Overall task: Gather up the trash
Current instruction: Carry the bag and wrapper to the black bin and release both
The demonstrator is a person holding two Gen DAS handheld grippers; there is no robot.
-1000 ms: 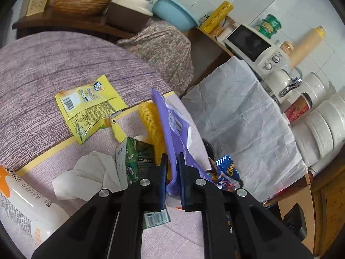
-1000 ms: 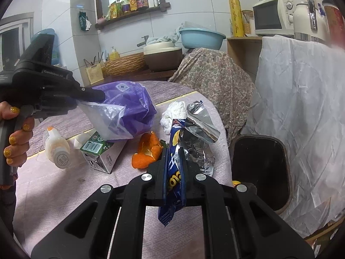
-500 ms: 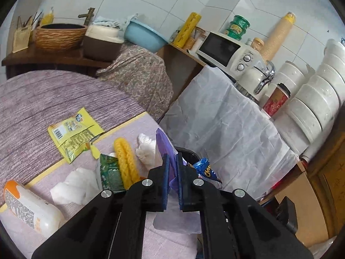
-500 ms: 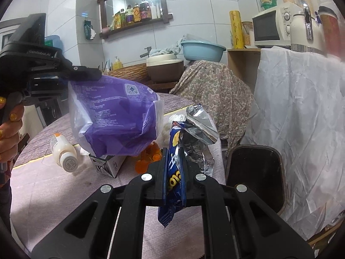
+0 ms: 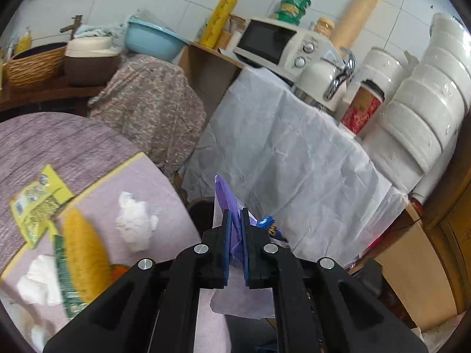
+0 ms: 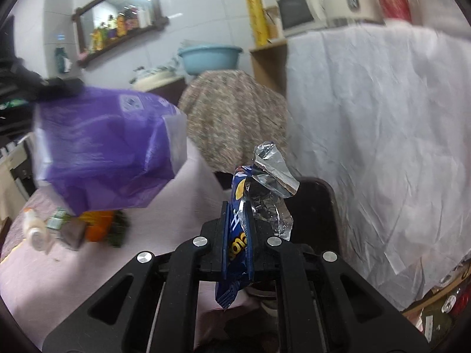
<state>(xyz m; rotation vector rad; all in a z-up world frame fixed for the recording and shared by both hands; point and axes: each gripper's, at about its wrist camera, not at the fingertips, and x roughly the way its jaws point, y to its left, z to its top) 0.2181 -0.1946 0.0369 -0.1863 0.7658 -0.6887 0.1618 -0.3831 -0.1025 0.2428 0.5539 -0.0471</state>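
The purple bag (image 6: 106,153) hangs pinched in the left gripper (image 5: 235,244), and the blue wrapper (image 6: 238,235) is clamped in the right gripper (image 6: 238,235), both near the dark bin (image 6: 315,206) past the table (image 6: 88,264) edge. The 2 loads hang close together, so they may snag. A drop short of the bin's rim, which looks partly hidden, would land trash on the floor.

Left gripper (image 5: 235,223) jaws clamped on purple bag (image 5: 226,203). Dark bin (image 5: 200,209) just beyond jaws. Corn cob (image 5: 82,253), crumpled tissue (image 5: 135,223), yellow wrapper (image 5: 36,206) on worktop (image 5: 88,147) left of jaws.
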